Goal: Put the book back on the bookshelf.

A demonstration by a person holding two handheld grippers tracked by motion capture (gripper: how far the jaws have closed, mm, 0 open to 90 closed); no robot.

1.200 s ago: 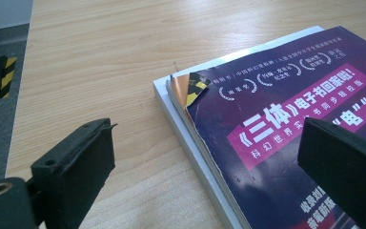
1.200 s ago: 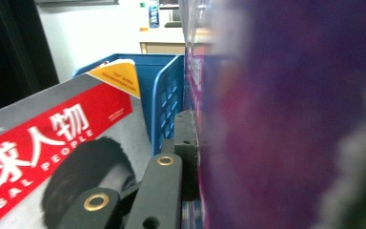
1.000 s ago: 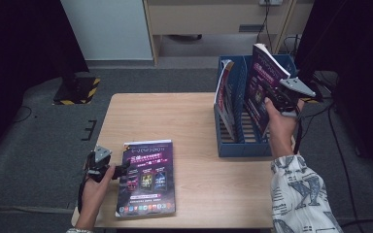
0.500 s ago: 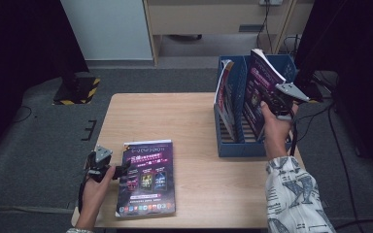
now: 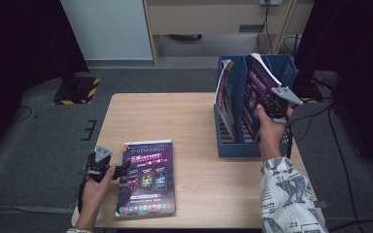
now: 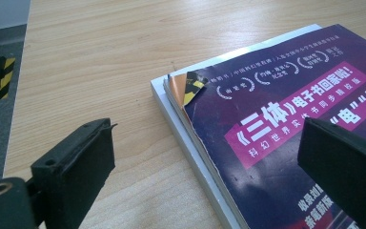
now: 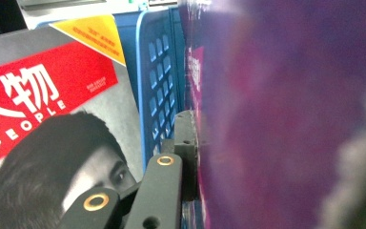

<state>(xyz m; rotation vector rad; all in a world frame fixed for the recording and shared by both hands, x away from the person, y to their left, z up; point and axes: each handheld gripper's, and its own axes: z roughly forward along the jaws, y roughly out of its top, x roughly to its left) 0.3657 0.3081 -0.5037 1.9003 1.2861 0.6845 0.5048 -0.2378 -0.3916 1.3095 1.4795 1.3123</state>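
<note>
The right claw (image 5: 267, 104) pinches a purple book (image 5: 253, 92) over the blue file rack (image 5: 238, 145); its corner might snag a divider. The left claw (image 5: 121, 170) is spread.

Tabletop (image 5: 199, 126) between stacked books (image 5: 146, 177) and blue file rack (image 5: 233, 145) lies bare; rack dividers and magazine (image 5: 223, 97) crowd the slots.
</note>
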